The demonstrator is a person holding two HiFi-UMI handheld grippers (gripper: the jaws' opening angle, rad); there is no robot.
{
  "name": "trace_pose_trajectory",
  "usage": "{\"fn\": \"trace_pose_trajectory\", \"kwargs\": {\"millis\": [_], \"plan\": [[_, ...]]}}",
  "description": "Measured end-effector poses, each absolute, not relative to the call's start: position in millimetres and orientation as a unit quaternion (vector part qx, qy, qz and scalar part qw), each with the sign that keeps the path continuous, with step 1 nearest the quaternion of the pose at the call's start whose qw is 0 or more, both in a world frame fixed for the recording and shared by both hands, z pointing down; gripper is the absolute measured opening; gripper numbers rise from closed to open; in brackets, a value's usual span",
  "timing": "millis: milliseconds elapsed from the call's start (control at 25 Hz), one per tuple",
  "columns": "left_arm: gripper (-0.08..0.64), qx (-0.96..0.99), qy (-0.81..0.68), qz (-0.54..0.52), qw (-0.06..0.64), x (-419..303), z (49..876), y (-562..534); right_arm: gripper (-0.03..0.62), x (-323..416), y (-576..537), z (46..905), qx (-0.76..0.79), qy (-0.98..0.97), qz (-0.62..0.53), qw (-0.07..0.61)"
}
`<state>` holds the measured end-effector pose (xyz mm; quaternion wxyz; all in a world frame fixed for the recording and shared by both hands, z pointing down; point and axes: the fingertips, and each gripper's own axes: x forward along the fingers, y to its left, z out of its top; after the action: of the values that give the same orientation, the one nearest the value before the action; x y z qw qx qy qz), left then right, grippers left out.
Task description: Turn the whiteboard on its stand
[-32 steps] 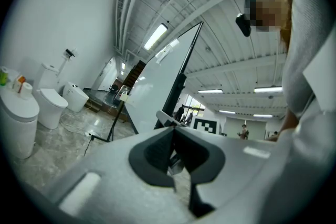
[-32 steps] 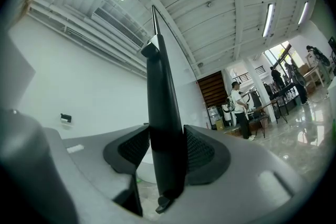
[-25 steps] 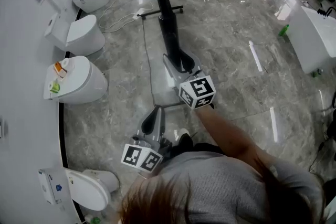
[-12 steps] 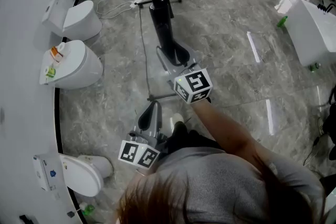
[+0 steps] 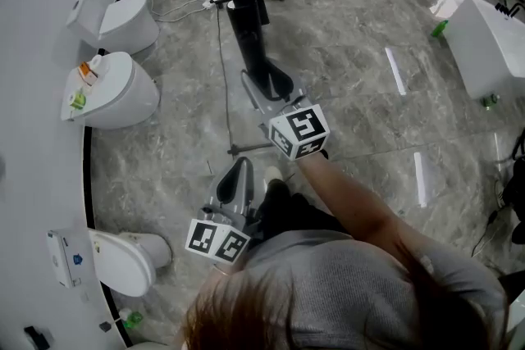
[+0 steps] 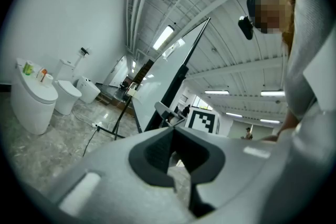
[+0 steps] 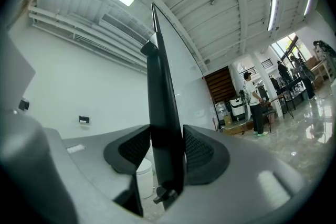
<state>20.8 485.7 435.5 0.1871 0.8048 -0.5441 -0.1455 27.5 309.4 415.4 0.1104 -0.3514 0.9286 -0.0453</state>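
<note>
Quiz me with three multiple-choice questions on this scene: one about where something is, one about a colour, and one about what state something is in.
1. Where do the toilets stand?
A. along the white wall
B. in the middle of the floor
C. on a table

2. What colour is the whiteboard edge between the jaws of the right hand-held gripper?
A. red
B. black
C. yellow

3. How is the left hand-held gripper?
A. clamped on the whiteboard
B. holding a bottle
C. shut, holding nothing

Answers:
1 A: the head view shows them lined up against the wall.
2 B: the right gripper view shows a black bar clamped between its jaws.
3 C: the left gripper view shows its jaws meeting with nothing between them.
</note>
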Motion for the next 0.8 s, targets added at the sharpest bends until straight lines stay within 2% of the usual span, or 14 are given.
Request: {"fn": "trace_pose_trajectory", "kwargs": {"millis": [800], "plan": [[-0.003, 0.818, -0.522, -0.147, 0.19, 4, 424, 498, 0.198, 39, 337, 424, -0.376, 0.919, -0.078, 0.094]]}}
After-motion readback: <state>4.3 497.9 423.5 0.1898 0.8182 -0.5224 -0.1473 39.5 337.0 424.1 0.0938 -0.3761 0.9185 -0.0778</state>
